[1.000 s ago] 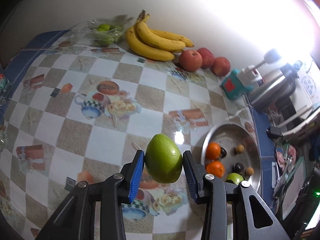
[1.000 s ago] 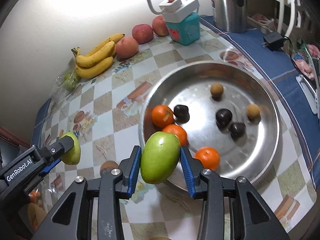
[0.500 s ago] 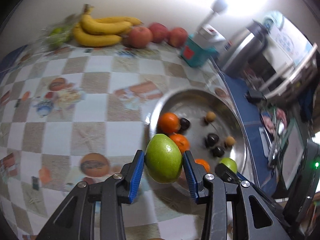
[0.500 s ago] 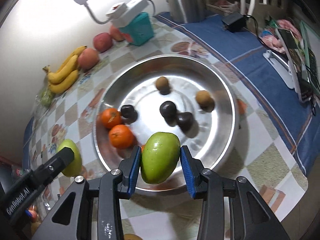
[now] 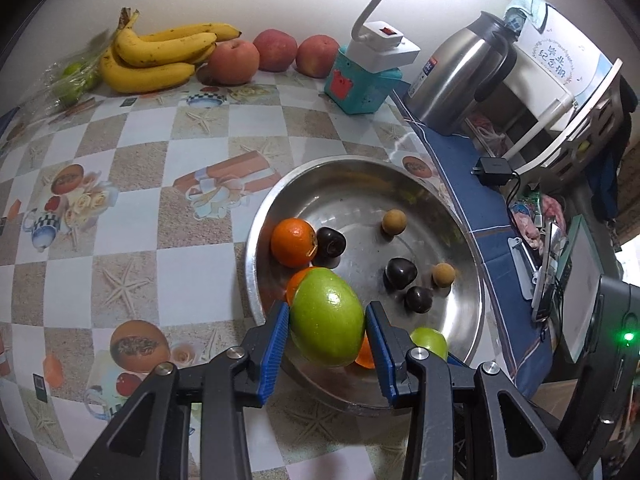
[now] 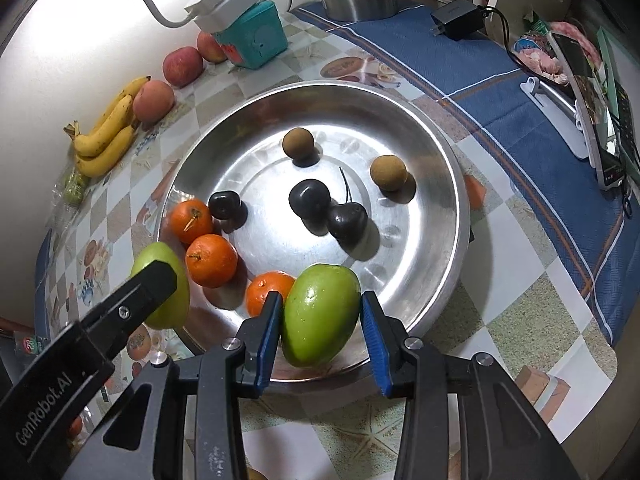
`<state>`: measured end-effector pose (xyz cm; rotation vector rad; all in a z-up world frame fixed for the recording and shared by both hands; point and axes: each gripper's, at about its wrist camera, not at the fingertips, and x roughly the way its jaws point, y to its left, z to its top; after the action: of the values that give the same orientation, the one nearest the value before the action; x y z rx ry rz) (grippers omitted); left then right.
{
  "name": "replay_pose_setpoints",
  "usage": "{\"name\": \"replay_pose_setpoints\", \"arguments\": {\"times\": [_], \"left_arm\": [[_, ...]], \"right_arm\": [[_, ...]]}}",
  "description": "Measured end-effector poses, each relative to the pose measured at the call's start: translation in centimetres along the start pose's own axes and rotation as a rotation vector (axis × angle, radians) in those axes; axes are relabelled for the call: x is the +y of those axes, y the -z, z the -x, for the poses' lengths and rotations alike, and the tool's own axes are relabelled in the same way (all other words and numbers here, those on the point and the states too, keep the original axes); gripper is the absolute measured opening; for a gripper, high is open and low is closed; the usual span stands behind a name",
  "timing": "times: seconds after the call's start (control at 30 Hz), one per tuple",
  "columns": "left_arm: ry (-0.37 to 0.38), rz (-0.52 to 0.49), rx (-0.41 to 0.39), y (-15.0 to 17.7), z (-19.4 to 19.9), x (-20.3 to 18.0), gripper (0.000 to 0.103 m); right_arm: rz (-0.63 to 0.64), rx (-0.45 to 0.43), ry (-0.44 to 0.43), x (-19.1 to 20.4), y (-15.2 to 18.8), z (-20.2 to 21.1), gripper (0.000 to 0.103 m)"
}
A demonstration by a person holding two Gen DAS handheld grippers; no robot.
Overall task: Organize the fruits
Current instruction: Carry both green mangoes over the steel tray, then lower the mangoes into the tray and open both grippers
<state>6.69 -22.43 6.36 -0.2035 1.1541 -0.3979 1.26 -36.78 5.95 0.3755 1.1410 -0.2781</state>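
Note:
My left gripper is shut on a green fruit just above the near left rim of a steel bowl. My right gripper is shut on a second green fruit over the bowl's near rim. The left gripper's fruit and dark finger show at the left of the right wrist view. Inside the bowl lie three oranges, three dark cherries and two small brown fruits. The right gripper's fruit peeks out beside my left fingers.
Bananas, red apples and a bag of green fruit line the wall. A teal box with a white lamp and a steel kettle stand behind the bowl. A charger and clutter lie on the blue cloth at right.
Both grippers, each still holding its green fruit, have moved over the bowl's near rim. The left one swung from the open tablecloth toward the bowl and rolled.

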Motion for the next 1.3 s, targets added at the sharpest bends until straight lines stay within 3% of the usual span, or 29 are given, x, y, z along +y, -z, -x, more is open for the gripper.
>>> {"name": "replay_pose_setpoints", "arguments": {"times": [0.47, 1.03, 1.17, 1.23, 1.3], "left_arm": [[0.009, 0.038, 0.07, 0.4, -1.5, 0.7, 0.042], [0.041, 0.083, 0.054, 0.8, -0.2, 2.0, 0.046], [0.001, 0.113, 0.029, 0.8, 0.7, 3.0, 0.066], [-0.063, 0.126, 0.003, 0.7, 1.3, 3.7, 0.073], [-0.146, 0.136, -0.019, 0.9, 1.8, 4.5, 0.086]], "right_arm": [[-0.002, 0.014, 0.012, 0.2, 0.0, -0.6, 0.042], [0.009, 0.007, 0.025, 0.2, 0.3, -0.7, 0.043], [0.023, -0.004, 0.031, 0.4, 0.5, -0.6, 0.044], [0.031, -0.007, 0.025, 0.6, 0.7, -0.6, 0.055], [0.045, -0.016, 0.022, 1.0, 1.0, -0.4, 0.06]]}}
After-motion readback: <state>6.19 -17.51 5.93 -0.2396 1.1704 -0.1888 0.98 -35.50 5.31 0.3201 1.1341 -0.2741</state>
